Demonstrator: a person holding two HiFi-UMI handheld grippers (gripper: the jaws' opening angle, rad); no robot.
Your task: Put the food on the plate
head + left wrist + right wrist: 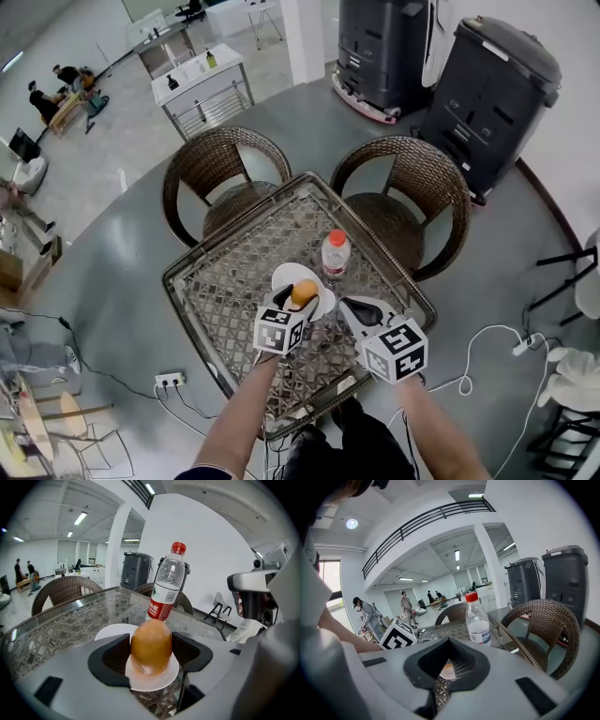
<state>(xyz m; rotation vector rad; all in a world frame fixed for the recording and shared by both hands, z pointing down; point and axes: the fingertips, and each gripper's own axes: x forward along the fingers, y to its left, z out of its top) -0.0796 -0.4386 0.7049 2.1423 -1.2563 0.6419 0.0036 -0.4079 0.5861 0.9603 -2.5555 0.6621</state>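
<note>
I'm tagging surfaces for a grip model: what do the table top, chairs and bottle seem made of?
Table top: likely clear glass, glossy, with reflections over a woven lattice.
Chairs: dark brown wicker, natural or synthetic unclear; visible weave.
Bottle: probably clear plastic; see-through body, red cap.

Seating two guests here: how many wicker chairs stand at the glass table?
2. One wicker chair stands at the far-left edge of the table, the other at its far-right edge, beyond the bottle. No others show around it.

Water bottle point(336, 251) upright (red cap) on glass-topped wicker table point(225, 281); two wicker chairs point(211, 155) beyond.
</note>
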